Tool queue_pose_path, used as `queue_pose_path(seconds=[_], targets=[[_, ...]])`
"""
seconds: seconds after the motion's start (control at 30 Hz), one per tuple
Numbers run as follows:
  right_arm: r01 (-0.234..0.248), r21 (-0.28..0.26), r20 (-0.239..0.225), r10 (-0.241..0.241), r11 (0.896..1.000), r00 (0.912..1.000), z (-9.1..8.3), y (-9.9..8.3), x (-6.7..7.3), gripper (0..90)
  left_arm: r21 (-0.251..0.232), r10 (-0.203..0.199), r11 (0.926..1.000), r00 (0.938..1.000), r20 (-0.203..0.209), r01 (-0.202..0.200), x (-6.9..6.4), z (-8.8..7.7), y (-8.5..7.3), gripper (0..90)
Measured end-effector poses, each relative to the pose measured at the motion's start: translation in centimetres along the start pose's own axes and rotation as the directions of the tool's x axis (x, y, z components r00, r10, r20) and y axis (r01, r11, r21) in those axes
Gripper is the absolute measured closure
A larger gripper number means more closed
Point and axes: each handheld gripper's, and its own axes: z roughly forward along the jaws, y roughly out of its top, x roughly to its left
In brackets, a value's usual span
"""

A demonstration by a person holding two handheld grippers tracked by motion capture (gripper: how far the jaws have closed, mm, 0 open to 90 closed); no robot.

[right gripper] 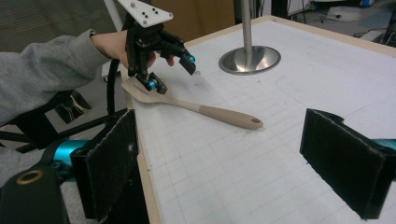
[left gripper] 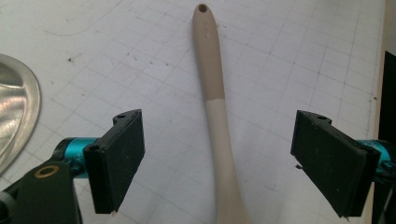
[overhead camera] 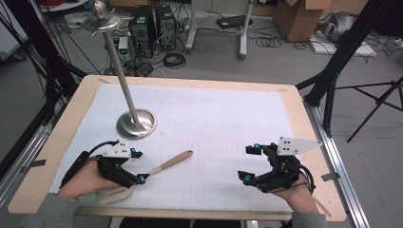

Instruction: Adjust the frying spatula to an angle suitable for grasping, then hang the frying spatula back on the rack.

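A beige spatula [overhead camera: 173,161] with a tan handle lies flat on the white grid mat [overhead camera: 214,118], its blade toward the near left corner. My left gripper [overhead camera: 140,166] hovers over its neck. In the left gripper view the spatula [left gripper: 217,116] runs up between the wide-apart jaws of this gripper [left gripper: 218,135], with clear gaps on both sides. My right gripper [overhead camera: 247,164] stands open at the near right with nothing between its jaws. From there the right gripper [right gripper: 224,140] faces the spatula [right gripper: 224,115] and the left gripper [right gripper: 173,73].
A steel stand with a round base [overhead camera: 136,124] and a tall pole carrying a small dish [overhead camera: 101,21] rises at the mat's left. The base [left gripper: 14,112] lies close to my left gripper. A wooden table rim [overhead camera: 304,123] frames the mat. Computer towers, cables and boxes lie on the floor beyond.
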Motion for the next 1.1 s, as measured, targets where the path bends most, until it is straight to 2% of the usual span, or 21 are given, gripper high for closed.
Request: queue_pose_path(seconds=[0.37, 0.43, 0.57, 0.7, 0.8, 0.87, 0.97, 1.07, 1.1], targets=[[0.007, 0.003, -0.004, -0.007, 1.000, 1.0000, 0.16, 0.12, 0.06, 10.9, 0.032, -0.017, 0.9993, 0.9998, 0.014, 0.017, -0.14, 0.24, 0.60, 16.0], [0.005, 0.005, -0.002, -0.005, 1.000, 1.0000, 0.22, 0.04, 0.04, 10.9, 0.039, 0.003, 0.9992, 1.0000, 0.004, -0.003, -0.16, 0.17, 0.67, 15.9], [0.007, 0.006, -0.005, -0.007, 1.000, 1.0000, 0.22, 0.07, 0.17, 10.9, 0.048, -0.021, 0.9986, 0.9998, -0.001, 0.021, -0.25, 0.25, 0.74, 13.2], [0.008, 0.006, -0.008, -0.008, 1.000, 0.9999, 0.16, 0.12, 0.25, 10.9, 0.045, -0.023, 0.9987, 0.9996, -0.018, 0.023, -0.15, 0.18, 0.81, 12.4], [0.007, 0.007, -0.007, -0.007, 1.000, 1.0000, 0.14, 0.07, 0.19, 10.9, 0.058, -0.019, 0.9981, 0.9998, -0.002, 0.019, -0.12, 0.14, 0.80, 12.4], [0.007, 0.009, -0.009, -0.007, 1.000, 0.9999, 0.19, 0.06, 0.20, 10.9, 0.063, -0.021, 0.9978, 0.9997, -0.015, 0.022, -0.15, 0.28, 0.78, 12.3], [0.011, 0.010, -0.011, -0.011, 1.000, 0.9999, 0.21, 0.08, 0.25, 10.9, 0.077, -0.021, 0.9968, 0.9997, -0.011, 0.022, -0.22, 0.41, 0.70, 12.3], [0.011, 0.008, -0.011, -0.011, 1.000, 0.9999, 0.20, 0.10, 0.30, 10.9, 0.081, -0.030, 0.9963, 0.9995, -0.004, 0.030, -0.25, 0.45, 0.79, 12.3], [0.011, 0.007, -0.012, -0.011, 1.000, 0.9999, 0.19, 0.10, 0.30, 10.9, 0.083, -0.038, 0.9958, 0.9992, 0.010, 0.037, -0.29, 0.45, 0.81, 12.5]])
